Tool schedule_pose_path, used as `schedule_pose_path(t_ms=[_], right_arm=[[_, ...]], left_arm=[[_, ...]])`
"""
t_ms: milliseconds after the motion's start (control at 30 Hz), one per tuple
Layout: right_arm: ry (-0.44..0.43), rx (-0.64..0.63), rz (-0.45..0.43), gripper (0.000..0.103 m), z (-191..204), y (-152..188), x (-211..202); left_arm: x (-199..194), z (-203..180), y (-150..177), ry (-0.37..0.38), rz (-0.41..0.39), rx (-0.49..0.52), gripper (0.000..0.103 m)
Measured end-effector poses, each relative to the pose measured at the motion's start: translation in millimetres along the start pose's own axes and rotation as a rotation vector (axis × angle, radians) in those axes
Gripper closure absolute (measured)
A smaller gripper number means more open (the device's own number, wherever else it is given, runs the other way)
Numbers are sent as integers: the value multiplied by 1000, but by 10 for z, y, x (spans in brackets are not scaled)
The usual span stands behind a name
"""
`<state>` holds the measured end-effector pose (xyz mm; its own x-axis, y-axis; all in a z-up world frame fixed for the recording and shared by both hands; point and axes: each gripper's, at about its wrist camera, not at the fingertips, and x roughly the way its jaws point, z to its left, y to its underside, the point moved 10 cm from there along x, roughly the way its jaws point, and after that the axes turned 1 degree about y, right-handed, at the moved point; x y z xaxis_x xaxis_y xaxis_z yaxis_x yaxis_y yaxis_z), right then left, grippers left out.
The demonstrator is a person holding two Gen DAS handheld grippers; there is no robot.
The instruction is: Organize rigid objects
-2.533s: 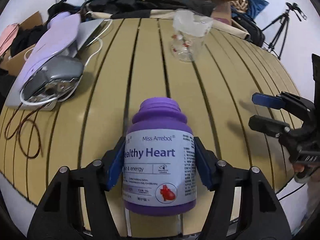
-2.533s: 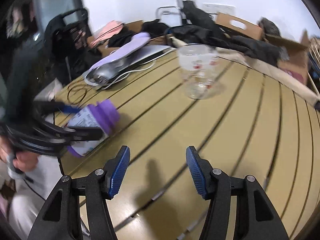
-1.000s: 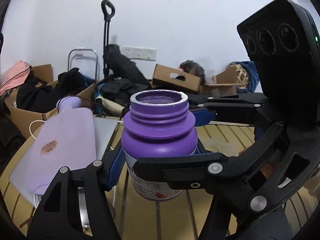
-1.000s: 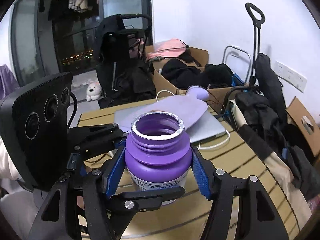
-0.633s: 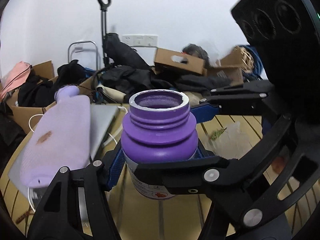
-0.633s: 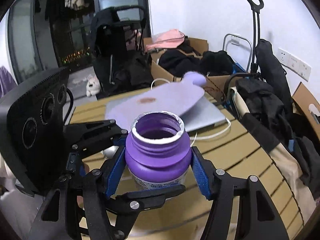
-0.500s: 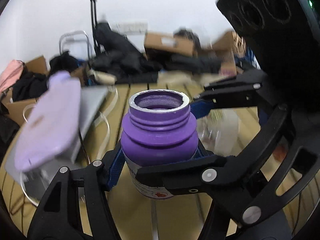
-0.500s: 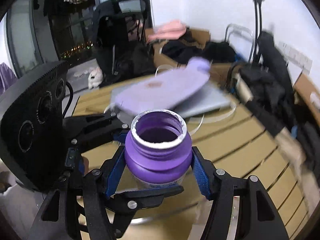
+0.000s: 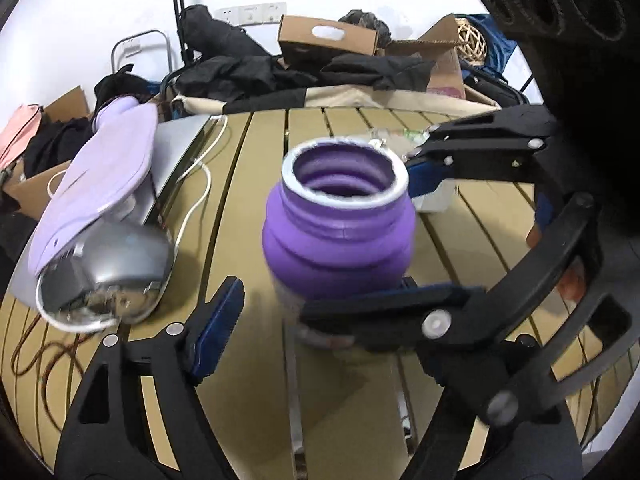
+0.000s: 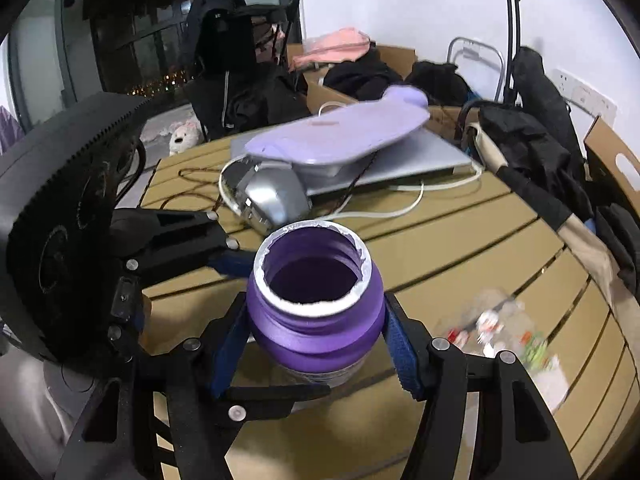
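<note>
Left wrist view, left to right: a lilac device lies on a laptop at the surface's left side. The left tongs stand spread, 1 pad clear of the bottle. The uncapped bottle is upright at centre. The right tongs pinch it from the right. Right wrist view: both pads grip the bottle. A blurred clear cup sits far right.

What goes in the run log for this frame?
right claw: shut on purple bottle | left claw: open, off the bottle | bottle: upright, uncapped, above slatted table | phase: handover
</note>
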<state>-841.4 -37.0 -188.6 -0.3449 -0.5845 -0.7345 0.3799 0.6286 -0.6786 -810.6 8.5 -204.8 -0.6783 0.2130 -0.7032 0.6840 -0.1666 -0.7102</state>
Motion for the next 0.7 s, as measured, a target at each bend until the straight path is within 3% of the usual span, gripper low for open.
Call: schedule_pose_path(t_ms=[200, 267, 433, 700], right_arm=[[55, 24, 12, 23, 15, 89, -277], [90, 51, 6, 21, -15, 152, -433], [217, 112, -6, 18, -55, 474, -872], [239, 225, -122, 18, 304, 479, -1275]], left_arm=[[-404, 181, 130, -22, -49, -61, 15], [-583, 310, 204, -52, -82, -101, 4], [-998, 674, 432, -176, -126, -206, 0], [-1760, 630, 522, -266, -218, -283, 0]])
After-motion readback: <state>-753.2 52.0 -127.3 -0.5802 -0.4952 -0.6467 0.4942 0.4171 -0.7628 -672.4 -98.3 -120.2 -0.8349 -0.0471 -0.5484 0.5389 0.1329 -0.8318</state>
